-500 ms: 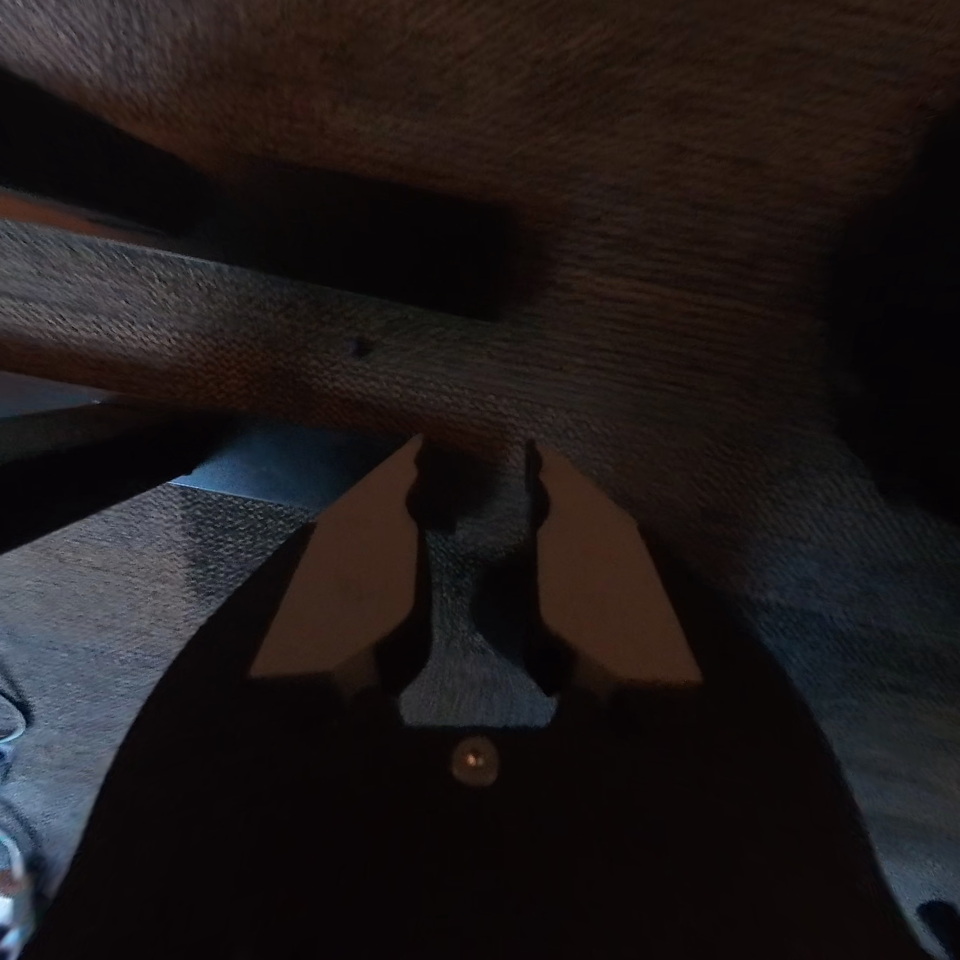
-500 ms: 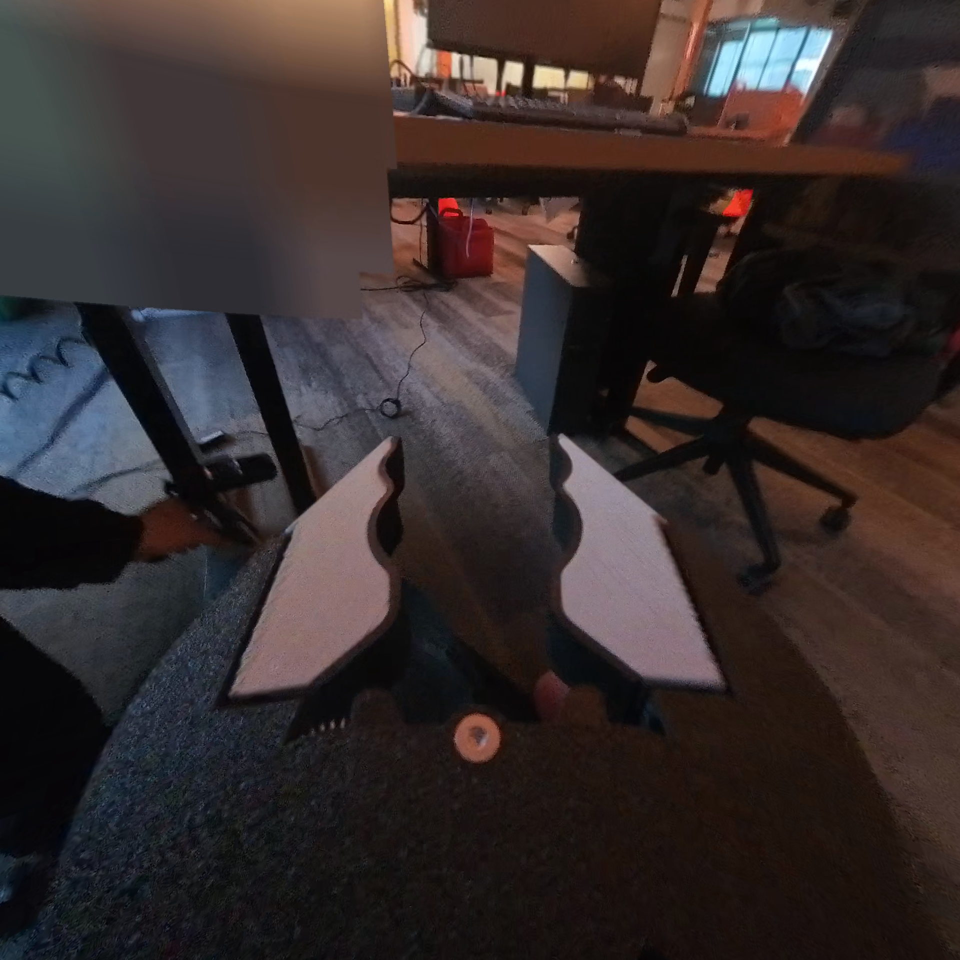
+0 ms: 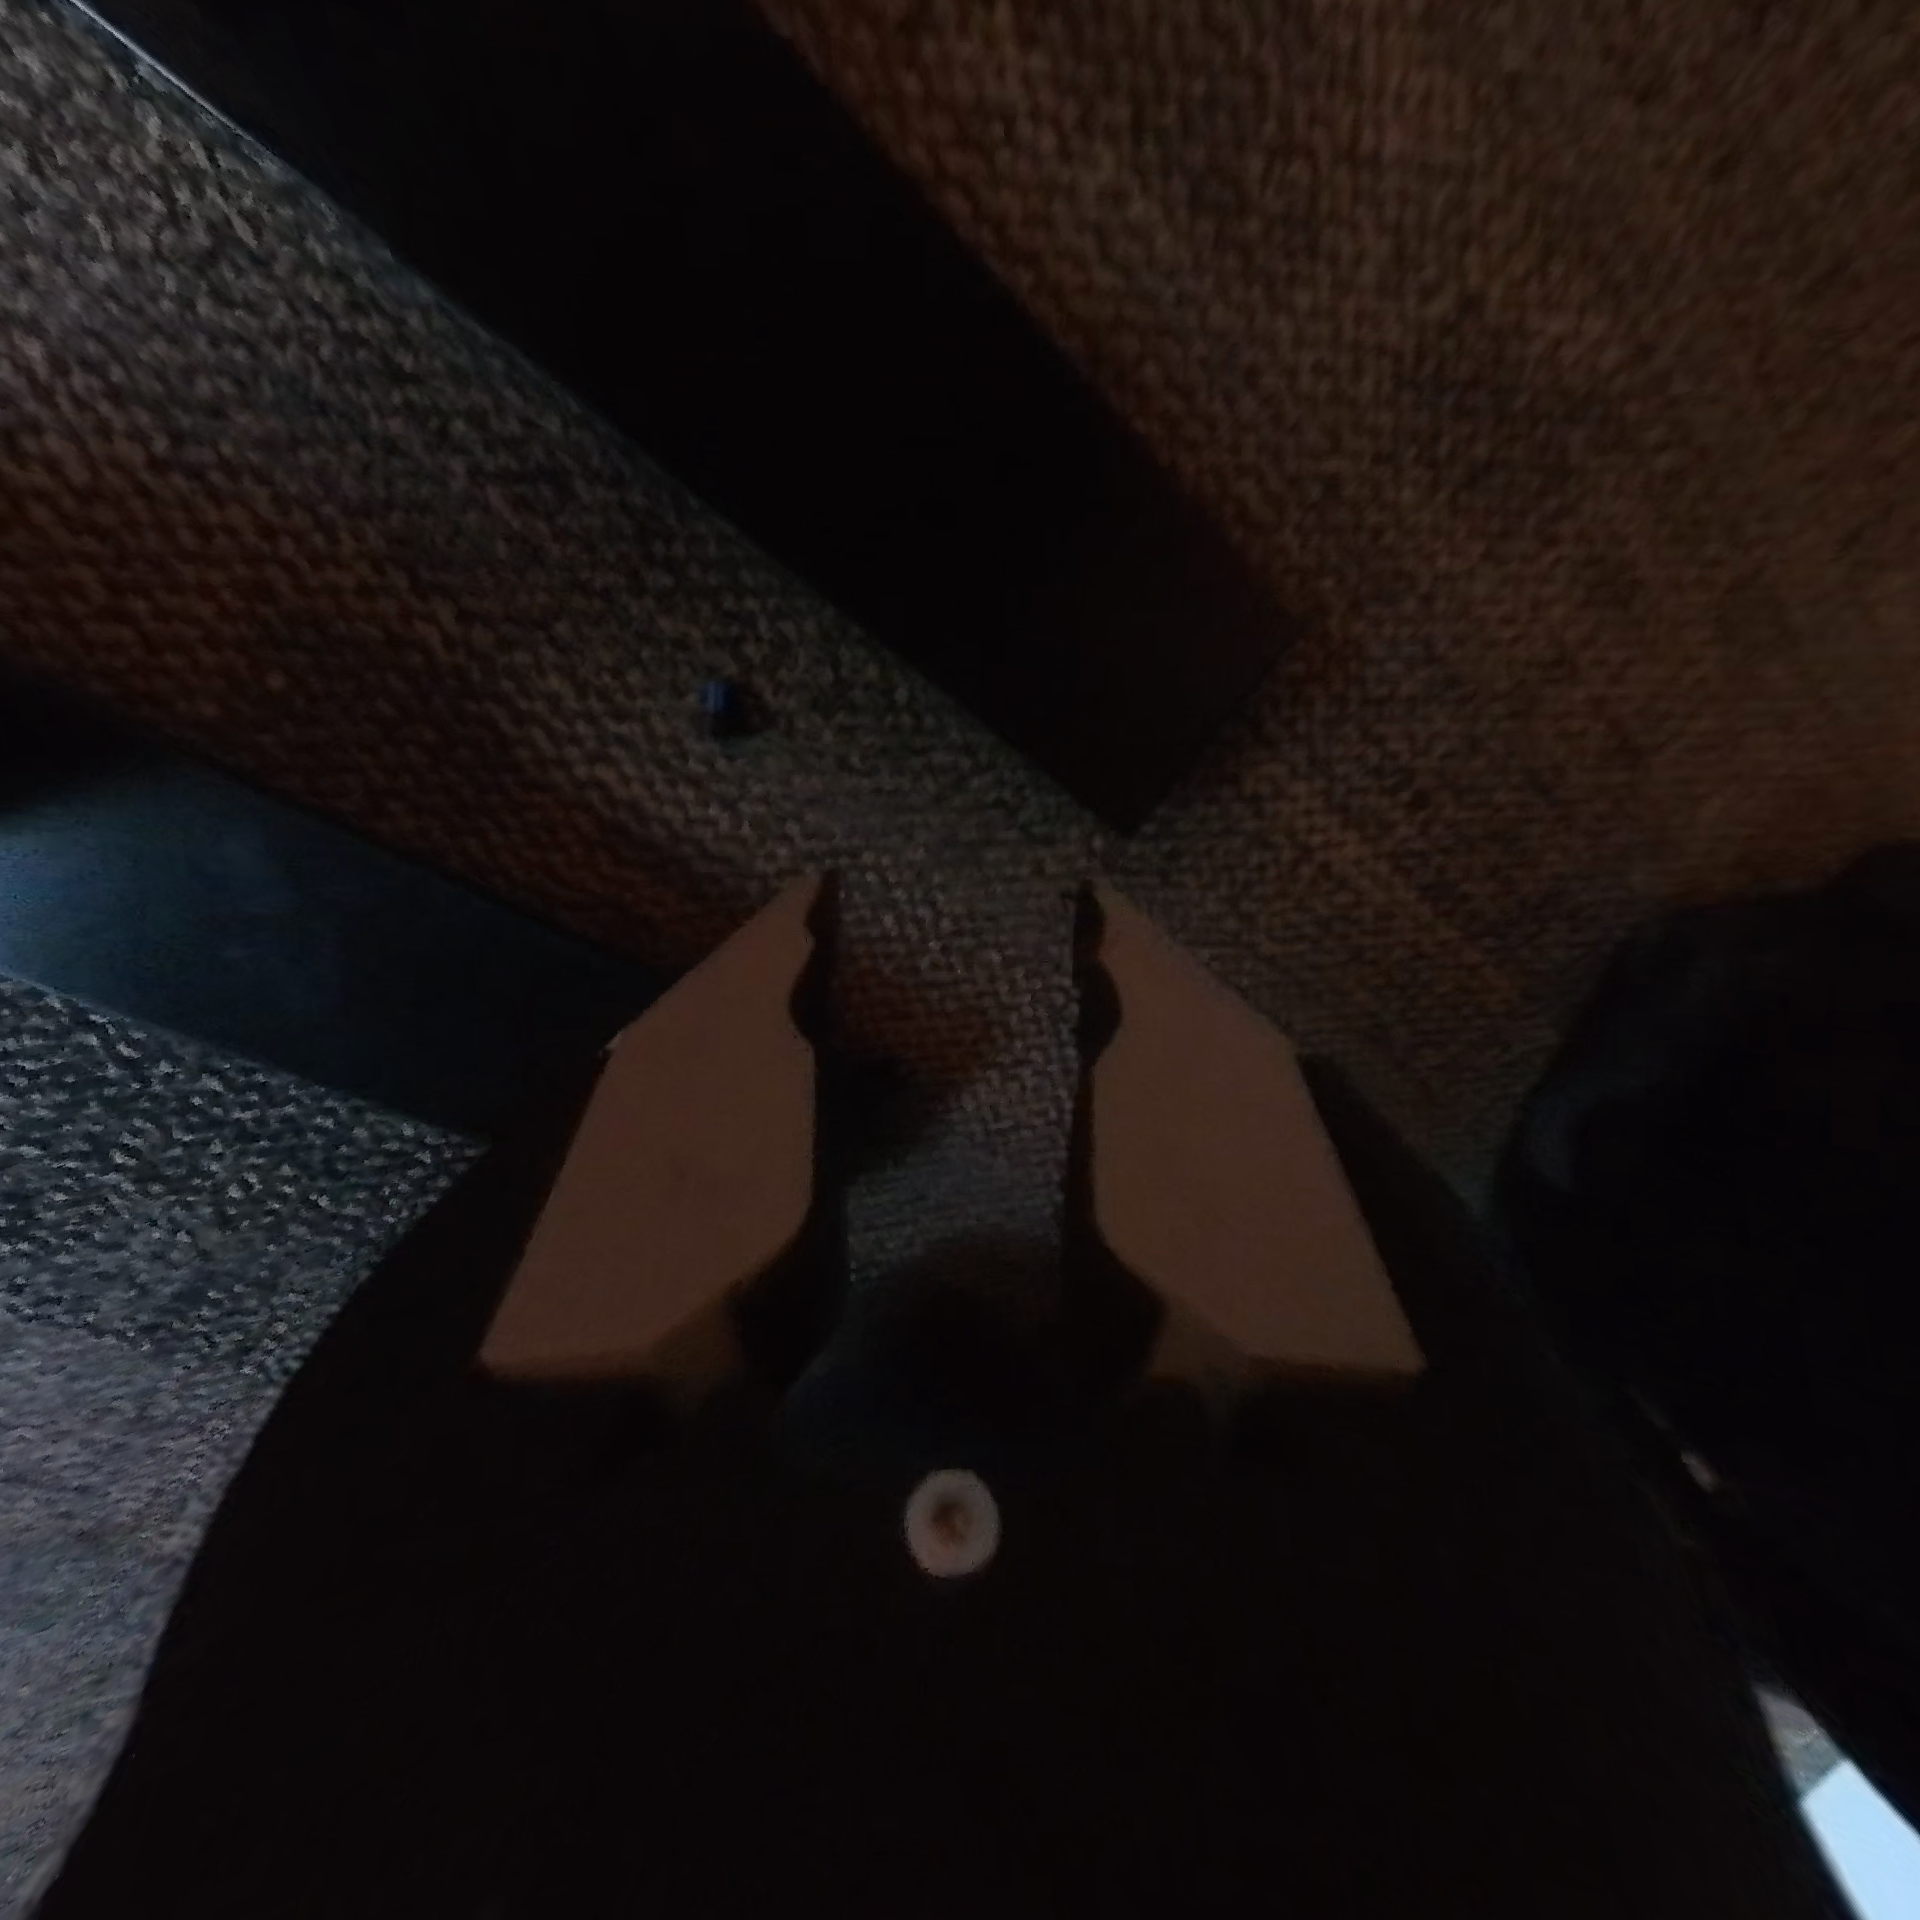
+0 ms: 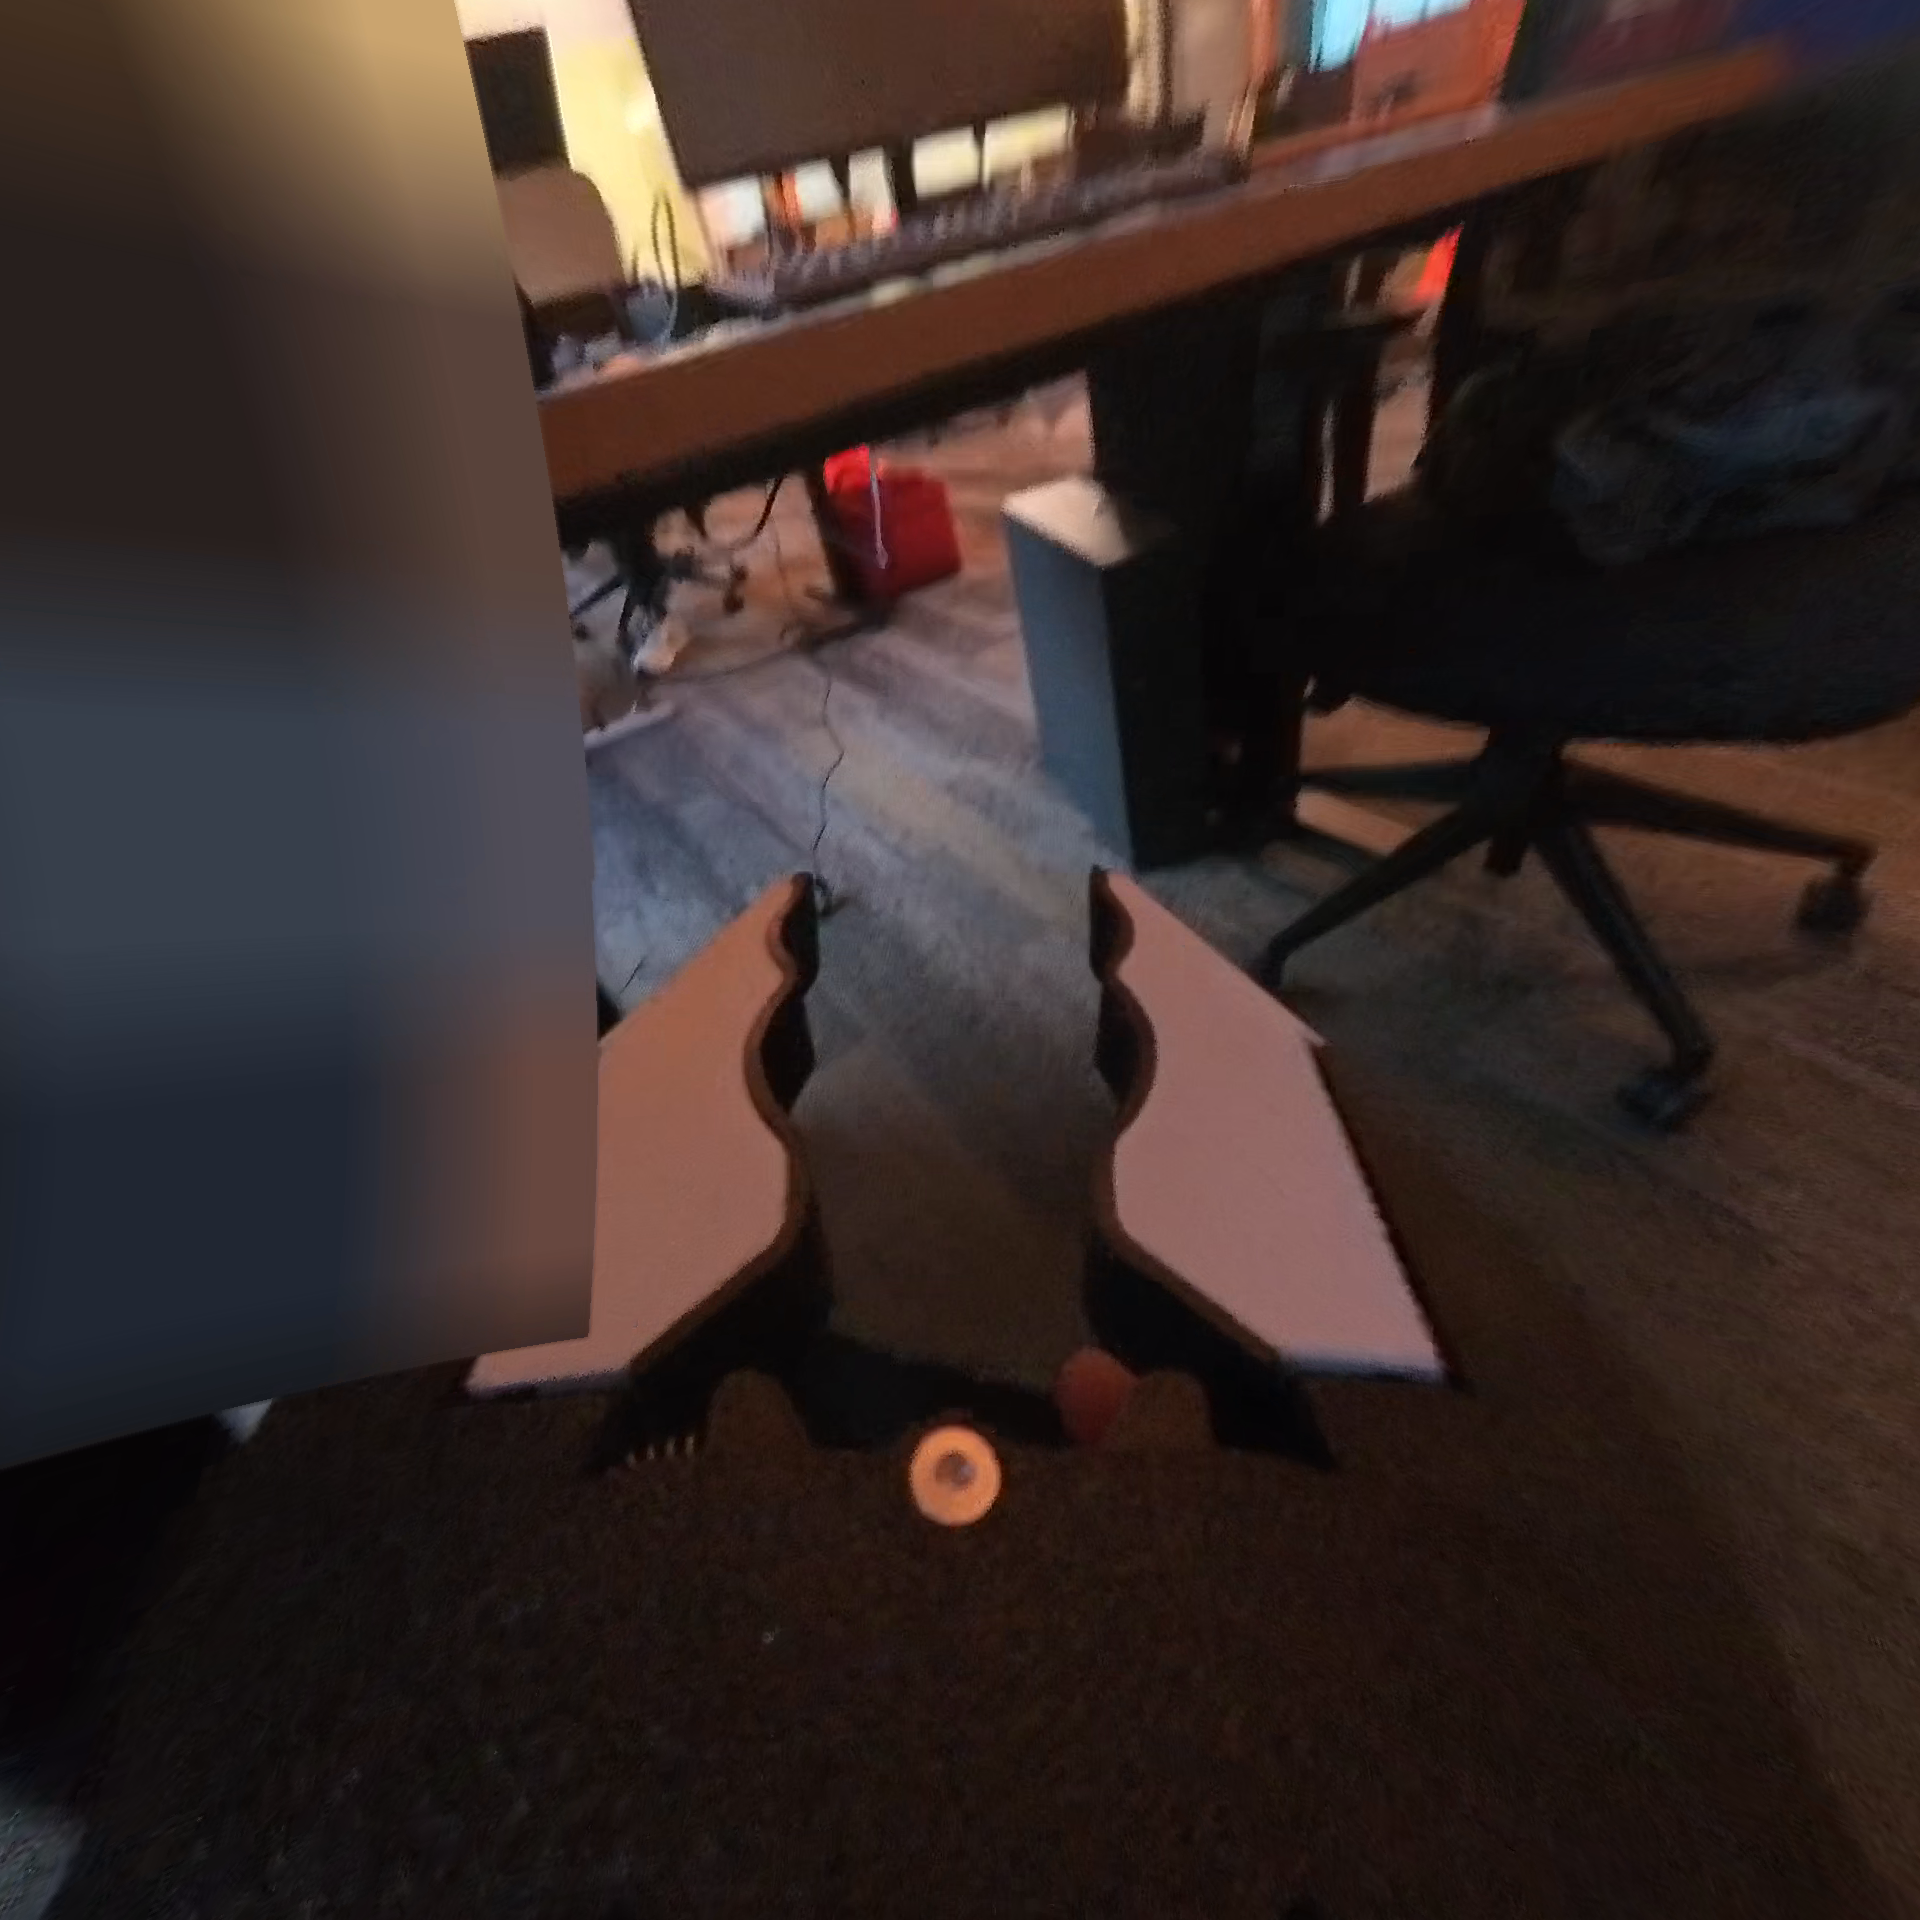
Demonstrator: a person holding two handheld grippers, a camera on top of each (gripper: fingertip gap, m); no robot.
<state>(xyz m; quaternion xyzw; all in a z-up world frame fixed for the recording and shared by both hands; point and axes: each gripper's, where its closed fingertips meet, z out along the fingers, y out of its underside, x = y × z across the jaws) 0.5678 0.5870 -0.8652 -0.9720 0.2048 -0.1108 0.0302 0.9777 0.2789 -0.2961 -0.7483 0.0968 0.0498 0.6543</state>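
Left gripper (image 3: 951, 894): jaws apart, holding nothing, pressed close against a woven fabric strap (image 3: 436, 540), hence the dark view. Right gripper (image 4: 951, 894): jaws apart, empty, raised above the floor (image 4: 935, 790), facing a tabletop (image 4: 1039, 312) and office chair (image 4: 1558, 644).

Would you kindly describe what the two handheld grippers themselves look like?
Both match. The left gripper and right gripper each have two pale, flat, wedge-shaped fingers with wavy dark inner edges, on a dark rounded body with one light round screw head at its centre.
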